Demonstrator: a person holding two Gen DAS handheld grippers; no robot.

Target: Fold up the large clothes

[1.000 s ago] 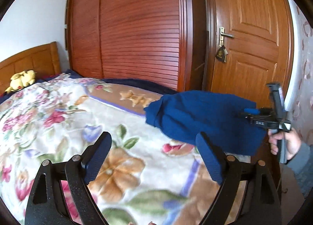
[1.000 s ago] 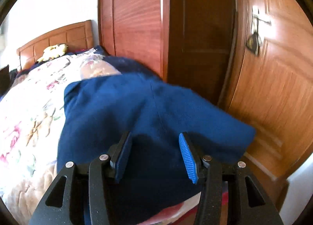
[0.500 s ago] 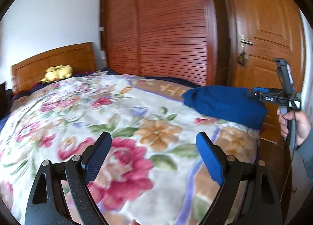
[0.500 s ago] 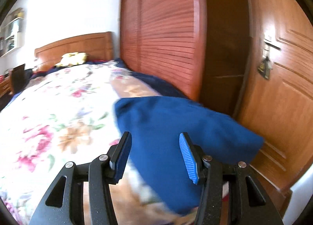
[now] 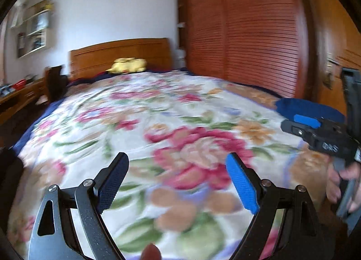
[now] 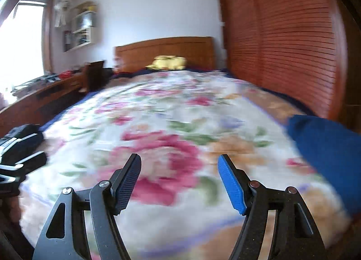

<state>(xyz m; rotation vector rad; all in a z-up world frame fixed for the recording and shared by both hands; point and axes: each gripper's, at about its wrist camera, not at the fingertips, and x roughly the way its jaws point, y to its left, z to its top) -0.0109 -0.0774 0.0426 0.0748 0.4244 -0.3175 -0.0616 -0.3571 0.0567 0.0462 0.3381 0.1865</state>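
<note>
Your left tool [image 5: 176,183] hangs above the foot end of the bed, its blue pads spread wide with nothing between them, pointing up the length of the floral blanket [image 5: 158,129] toward the wooden headboard [image 5: 119,53]. Your right tool [image 6: 179,182] sits in much the same pose, jaws wide and empty, aimed along the bed; in the left wrist view it shows at the right edge [image 5: 315,129], with your right hand [image 5: 343,183] wrapped on its grip. The folded blue garment [image 6: 327,151] lies on the blanket near the bed's right edge at the foot end, on the side of the slatted wooden wardrobe [image 6: 282,45], and to the right of your right tool, not touching either tool. The middle of the blanket ahead of both tools is flat, open bed up to a yellow plush toy [image 5: 127,65] against the headboard. On the left side of the bed a dark garment with white stripes [image 6: 20,147] lies at the blanket's edge, and beyond it a wooden surface [image 6: 49,88] runs along the wall under the window [image 6: 20,41]. Both views are blurred.
</note>
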